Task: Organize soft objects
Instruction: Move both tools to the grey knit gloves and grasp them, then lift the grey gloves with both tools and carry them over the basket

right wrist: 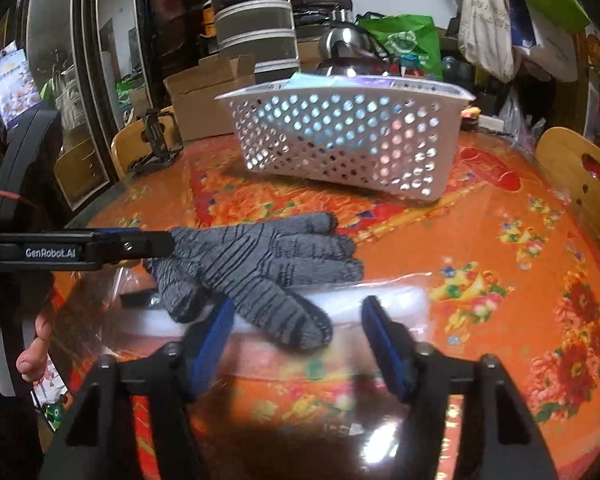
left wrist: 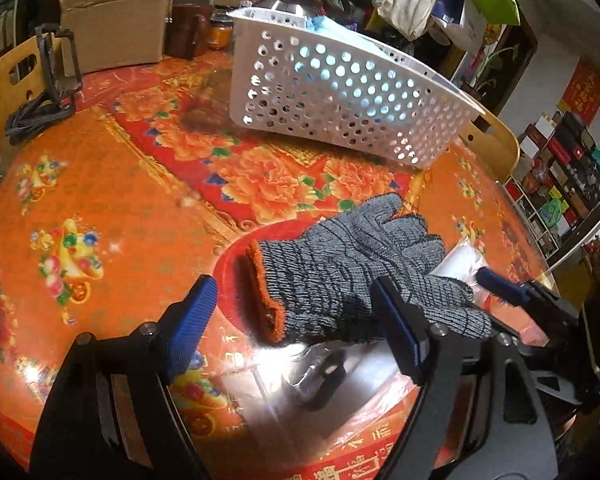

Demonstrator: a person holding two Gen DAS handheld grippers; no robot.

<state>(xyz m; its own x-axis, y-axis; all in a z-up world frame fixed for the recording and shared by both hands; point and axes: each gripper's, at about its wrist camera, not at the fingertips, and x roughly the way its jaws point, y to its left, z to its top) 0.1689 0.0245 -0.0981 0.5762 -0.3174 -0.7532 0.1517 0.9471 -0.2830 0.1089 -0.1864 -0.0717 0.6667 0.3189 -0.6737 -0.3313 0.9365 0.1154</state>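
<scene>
Left wrist view | left gripper (left wrist: 296, 328) fingers spread wide, empty, straddling grey glove (left wrist: 356, 276) cuff | right gripper (right wrist: 296, 344) equally wide, empty | advice: close on cuff, lift to white basket (left wrist: 340, 92).

Grey knit glove (left wrist: 364, 276) flat on table, white perforated basket (left wrist: 340, 96) behind
</scene>
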